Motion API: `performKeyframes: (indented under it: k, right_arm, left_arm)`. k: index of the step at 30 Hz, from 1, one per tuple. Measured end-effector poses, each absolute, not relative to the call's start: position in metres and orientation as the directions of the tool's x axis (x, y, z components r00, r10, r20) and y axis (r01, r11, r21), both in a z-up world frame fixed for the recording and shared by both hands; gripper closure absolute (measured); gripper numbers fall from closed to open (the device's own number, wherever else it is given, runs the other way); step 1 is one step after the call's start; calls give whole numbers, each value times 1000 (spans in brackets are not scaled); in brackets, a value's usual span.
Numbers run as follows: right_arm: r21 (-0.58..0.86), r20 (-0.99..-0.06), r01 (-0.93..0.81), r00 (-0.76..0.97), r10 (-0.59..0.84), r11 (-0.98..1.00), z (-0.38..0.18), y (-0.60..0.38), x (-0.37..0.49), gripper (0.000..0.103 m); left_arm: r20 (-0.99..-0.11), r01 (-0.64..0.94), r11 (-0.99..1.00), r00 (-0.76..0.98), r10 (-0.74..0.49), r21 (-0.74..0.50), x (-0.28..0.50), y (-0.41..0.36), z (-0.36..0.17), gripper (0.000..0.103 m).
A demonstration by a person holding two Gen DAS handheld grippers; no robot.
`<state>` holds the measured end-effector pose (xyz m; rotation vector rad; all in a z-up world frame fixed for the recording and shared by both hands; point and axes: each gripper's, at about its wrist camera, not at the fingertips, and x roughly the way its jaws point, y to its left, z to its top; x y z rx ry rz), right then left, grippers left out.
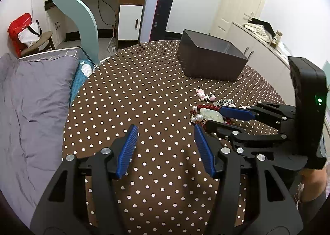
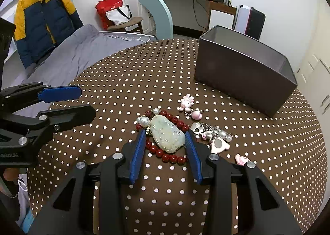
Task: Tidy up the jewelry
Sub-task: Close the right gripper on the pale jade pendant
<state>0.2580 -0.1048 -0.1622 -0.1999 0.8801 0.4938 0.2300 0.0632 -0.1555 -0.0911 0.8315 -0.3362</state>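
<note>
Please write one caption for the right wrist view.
Right hand-held gripper, open, straddles a jade pendant on red beads.

Both claws are tilted downward with their blue pads parted and nothing pinched, the left claw (image 1: 166, 129) being held wider than the right claw (image 2: 165, 136), behind which part of a hand (image 1: 313, 183) is seen.

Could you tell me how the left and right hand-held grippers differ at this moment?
The right hand-held gripper straddles the pale jade pendant on the red bead bracelet; the left hand-held gripper stands over bare polka-dot tablecloth. The left's jaws gape wider. Both have blue pads and point downward.
</note>
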Motion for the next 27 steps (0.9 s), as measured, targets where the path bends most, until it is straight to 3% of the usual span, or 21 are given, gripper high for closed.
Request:
performKeyframes:
  k: [3,6,9,12,13,19,21,23,27]
  right_arm:
    - [87,-779,-489,510,365,868,-163,-111,263,67]
    - [106,-774,-500,502,387,860,-162,-113,259,76]
    - [68,-766,-500,528,366,863,-158,-111,253,81]
    - [83,-757,-503,529,383,860,-153,-111,249,101]
    - [86,-763,-504,522,382,859,-155,-111,249,103]
    - [84,-759,-480,537,368,873,-157,-116,252,101]
    - [77,-749,-481,550,369,874,-154,-115,252,90]
    - [45,-743,-482,569,352,875,-152,-111,253,68]
    - [-15,-758,-495,572,313,869,-158,-100,260,67]
  left_arm:
    - [-710,256,942,621,-332,-217,230,63,-156,46]
    - [-711,260,939,616,-339,-223,229,64,-156,46]
    - [-710,264,936,611,-349,-233,228,62,-156,46]
    - [-712,272,935,609,-349,-226,227,57,-157,46]
    - [-713,277,934,606,-352,-226,227,55,-157,46]
    - [-718,285,934,603,-348,-214,225,50,-156,46]
    - [-718,282,935,603,-346,-213,225,50,-156,46]
    - [-719,281,935,602,-348,-217,225,50,-156,46]
    - [-720,282,935,601,-348,-217,225,50,-156,45]
